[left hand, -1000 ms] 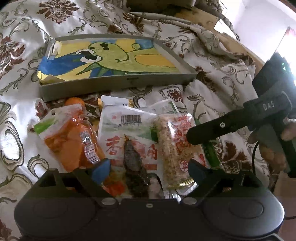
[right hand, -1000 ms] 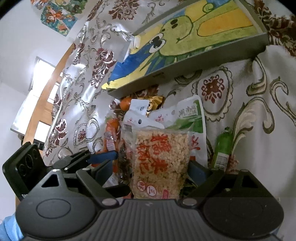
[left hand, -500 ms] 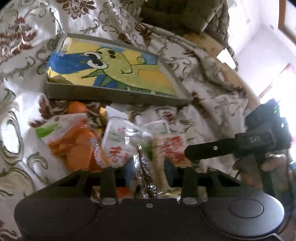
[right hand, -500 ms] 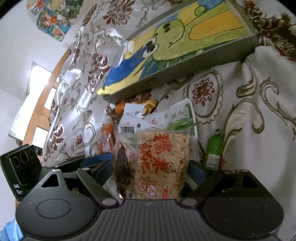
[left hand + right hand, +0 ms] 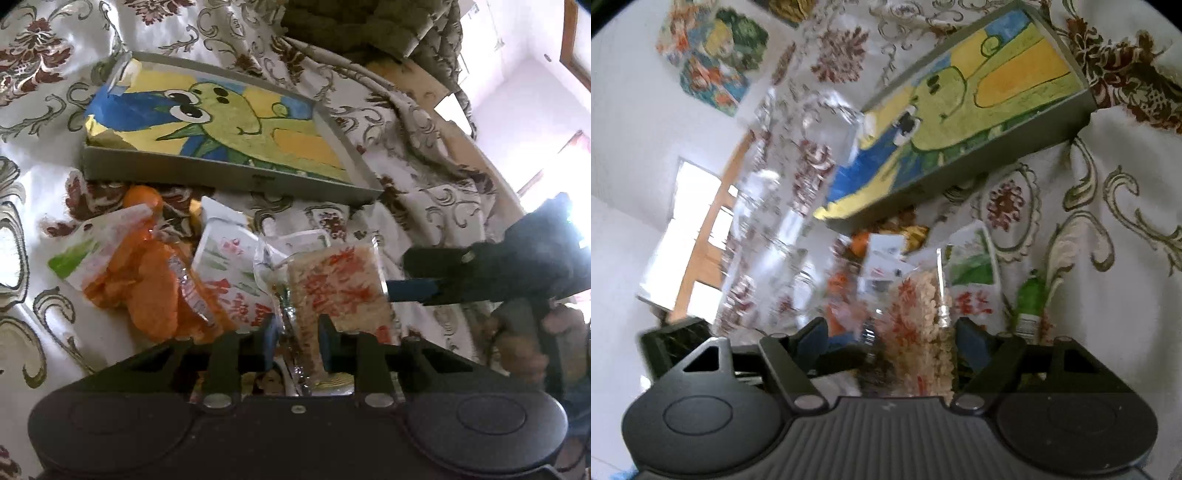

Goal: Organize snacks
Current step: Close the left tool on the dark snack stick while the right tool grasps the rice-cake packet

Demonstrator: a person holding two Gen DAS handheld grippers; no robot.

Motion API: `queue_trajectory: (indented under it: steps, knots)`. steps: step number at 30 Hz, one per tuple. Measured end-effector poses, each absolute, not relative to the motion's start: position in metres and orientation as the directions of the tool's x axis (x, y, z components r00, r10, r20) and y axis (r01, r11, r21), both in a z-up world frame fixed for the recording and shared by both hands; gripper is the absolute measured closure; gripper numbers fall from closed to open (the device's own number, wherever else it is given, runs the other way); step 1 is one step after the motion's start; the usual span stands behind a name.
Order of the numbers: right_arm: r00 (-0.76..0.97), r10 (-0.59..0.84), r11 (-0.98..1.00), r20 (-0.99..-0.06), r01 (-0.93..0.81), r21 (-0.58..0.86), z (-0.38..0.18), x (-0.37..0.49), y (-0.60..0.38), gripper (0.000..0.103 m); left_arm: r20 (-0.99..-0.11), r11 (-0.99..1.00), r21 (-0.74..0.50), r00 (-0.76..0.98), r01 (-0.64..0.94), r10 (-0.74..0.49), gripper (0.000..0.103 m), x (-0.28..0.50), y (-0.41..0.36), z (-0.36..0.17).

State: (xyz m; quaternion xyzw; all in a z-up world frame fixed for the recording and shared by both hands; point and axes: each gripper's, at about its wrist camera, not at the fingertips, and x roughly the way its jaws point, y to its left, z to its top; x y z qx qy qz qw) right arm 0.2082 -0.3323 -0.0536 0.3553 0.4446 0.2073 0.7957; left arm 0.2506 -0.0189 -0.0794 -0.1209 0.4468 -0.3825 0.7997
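Barely started. Tray [image 5: 236,173] with the cartoon lining holds no snacks yet. Below it, still heaped on the patterned cloth [image 5: 33,206]: orange packet [image 5: 147,291], white pouch [image 5: 229,273]. Left tool [image 5: 297,332] just closing, clenched on rice-cracker bag [image 5: 340,288]. Right tool [image 5: 886,341] released, narrowing, straddling the bag; green bottle [image 5: 1028,302] untouched.

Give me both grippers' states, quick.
Left gripper: just closed, pinching the rice snack packet.
Right gripper: open, jaws closing slightly, straddling that packet.
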Motion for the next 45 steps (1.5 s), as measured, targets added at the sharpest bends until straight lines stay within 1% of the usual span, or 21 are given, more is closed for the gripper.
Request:
queue_trajectory:
  steps: [2,4,6,9,10,12,15,17,21,22,23,24,25,32,35,39,45]
  knots:
    - [0.525,0.660,0.642,-0.537,-0.023,0.767,-0.053,0.209,-0.333,0.024,-0.625,0.680,-0.538,0.305,0.499,-0.718,0.087,0.251,-0.019,-0.081]
    - [0.520,0.660,0.649,-0.542,-0.032,0.760,-0.054,0.210,-0.331,0.024,-0.624,0.678,-0.541,0.302,0.498,-0.720,0.089,0.251,-0.019,-0.082]
    - [0.507,0.660,0.659,-0.554,-0.037,0.751,-0.056,0.213,-0.327,0.024,-0.624,0.673,-0.542,0.295,0.504,-0.724,0.089,0.251,-0.020,-0.082]
    - [0.476,0.688,0.646,-0.548,-0.057,0.761,-0.060,0.218,-0.317,0.024,-0.632,0.677,-0.530,0.295,0.510,-0.717,0.089,0.250,-0.023,-0.083]
    - [0.470,0.680,0.662,-0.562,-0.067,0.746,-0.060,0.220,-0.313,0.024,-0.637,0.683,-0.522,0.299,0.511,-0.711,0.089,0.249,-0.024,-0.083]
    - [0.468,0.658,0.696,-0.590,-0.079,0.714,-0.060,0.219,-0.307,0.027,-0.657,0.700,-0.502,0.303,0.507,-0.690,0.089,0.249,-0.027,-0.083]
    - [0.458,0.645,0.711,-0.612,-0.065,0.700,-0.064,0.219,-0.305,0.035,-0.690,0.728,-0.462,0.310,0.506,-0.653,0.087,0.249,-0.031,-0.087]
    - [0.458,0.626,0.727,-0.631,-0.052,0.684,-0.066,0.219,-0.305,0.044,-0.693,0.732,-0.461,0.312,0.502,-0.650,0.087,0.249,-0.031,-0.087]
    - [0.460,0.595,0.756,-0.659,-0.042,0.653,-0.069,0.219,-0.306,0.049,-0.696,0.741,-0.468,0.316,0.481,-0.645,0.087,0.251,-0.030,-0.087]
    - [0.463,0.580,0.769,-0.670,-0.041,0.637,-0.069,0.219,-0.304,0.054,-0.695,0.742,-0.470,0.318,0.478,-0.645,0.087,0.251,-0.030,-0.086]
    - [0.470,0.553,0.793,-0.688,-0.043,0.607,-0.067,0.218,-0.303,0.062,-0.695,0.746,-0.467,0.325,0.474,-0.642,0.088,0.250,-0.030,-0.085]
    - [0.477,0.531,0.813,-0.701,-0.051,0.581,-0.066,0.217,-0.301,0.068,-0.694,0.750,-0.467,0.332,0.469,-0.639,0.089,0.250,-0.030,-0.084]
    - [0.480,0.523,0.821,-0.704,-0.061,0.568,-0.064,0.217,-0.300,0.071,-0.691,0.750,-0.471,0.334,0.465,-0.641,0.089,0.249,-0.030,-0.083]
    - [0.515,0.479,0.866,-0.711,-0.146,0.478,-0.048,0.205,-0.283,0.074,-0.697,0.778,-0.450,0.373,0.438,-0.612,0.091,0.244,-0.030,-0.074]
    - [0.548,0.449,0.886,-0.706,-0.168,0.433,-0.038,0.198,-0.280,0.074,-0.687,0.790,-0.437,0.407,0.431,-0.602,0.091,0.240,-0.029,-0.065]
    - [0.602,0.429,0.893,-0.673,-0.168,0.418,-0.025,0.188,-0.287,0.074,-0.654,0.787,-0.454,0.443,0.418,-0.613,0.092,0.235,-0.027,-0.053]
    - [0.696,0.379,0.900,-0.610,-0.122,0.419,-0.011,0.184,-0.306,0.074,-0.620,0.802,-0.447,0.509,0.396,-0.597,0.092,0.230,-0.028,-0.039]
